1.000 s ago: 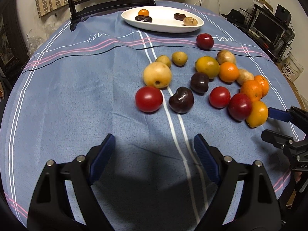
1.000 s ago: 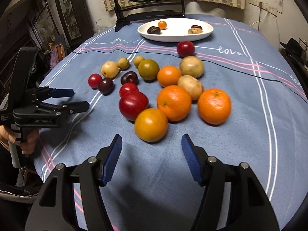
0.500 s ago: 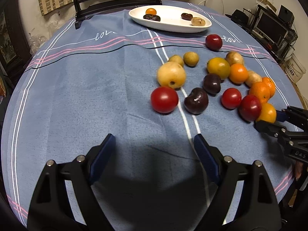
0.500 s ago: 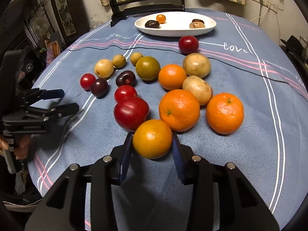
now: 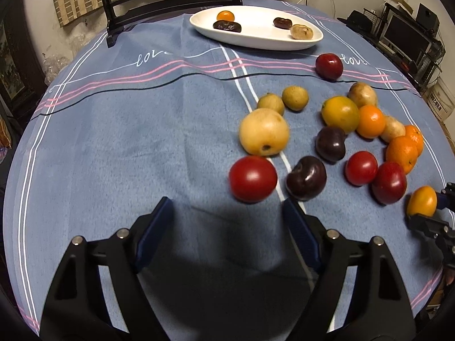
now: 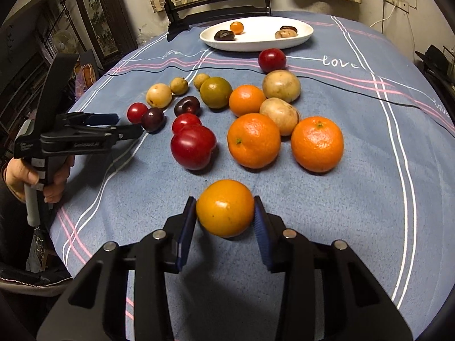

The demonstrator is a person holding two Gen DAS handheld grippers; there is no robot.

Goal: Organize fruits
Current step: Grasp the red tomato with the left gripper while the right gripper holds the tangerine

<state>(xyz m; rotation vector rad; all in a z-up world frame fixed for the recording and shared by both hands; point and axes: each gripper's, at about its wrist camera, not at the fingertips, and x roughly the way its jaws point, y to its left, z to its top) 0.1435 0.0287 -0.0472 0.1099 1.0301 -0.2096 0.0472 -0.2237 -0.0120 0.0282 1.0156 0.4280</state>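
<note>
The right tool [image 6: 225, 213] grips a yellow-orange fruit [image 6: 224, 208] between its blue pads, holding it at the near edge of the spread, apart from the pile and seemingly just off the cloth. The left tool [image 5: 227, 234] hangs open and empty at the near left, its fingers pointing at a red tomato [image 5: 252, 178] and a dark plum [image 5: 306, 178] just beyond.

Past the held fruit, most of the work remains: two oranges [image 6: 253, 140], a red plum [image 6: 193, 147], pale round fruits and several smaller ones lie loose in a cluster on the blue-clothed surface [image 6: 369, 199]. Farther still, one red fruit [image 6: 272, 60] sits alone near the white plate [image 6: 304, 32] at the far side.

That plate holds only four small pieces, so sorting looks barely begun, with this fruit probably the next to go.
</note>
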